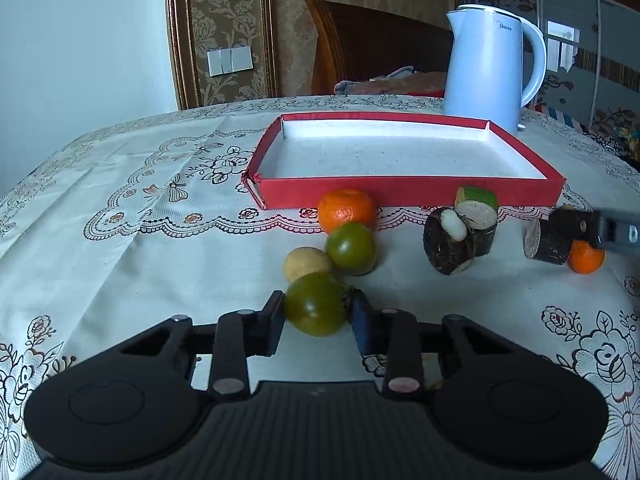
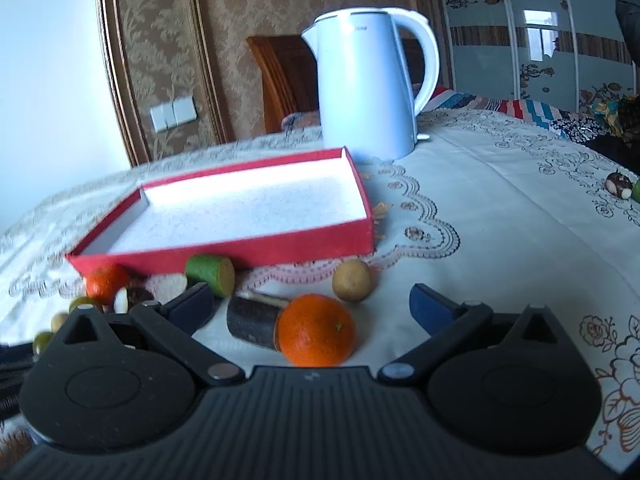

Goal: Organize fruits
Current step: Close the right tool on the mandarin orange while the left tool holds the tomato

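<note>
Your left gripper (image 1: 318, 314) is matt black plastic with a ribbed body and dull metal pivot pins; your right gripper (image 2: 312, 306) has the same finish, with smooth dark blue fingers (image 2: 434, 308). The green tomato (image 1: 316, 304) has a smooth, glossy skin. The orange (image 2: 316, 330) looks finely dimpled and slightly shiny. The dark log piece (image 2: 252, 320) has rough bark and a dry, matt cut face. The red tray (image 1: 408, 190) looks like matt cardboard with a white grainy lining. The tablecloth (image 1: 120, 208) on your worktop is woven cloth with an embroidered floral pattern. The kettle (image 1: 490, 68) is smooth white plastic with a soft sheen.
</note>
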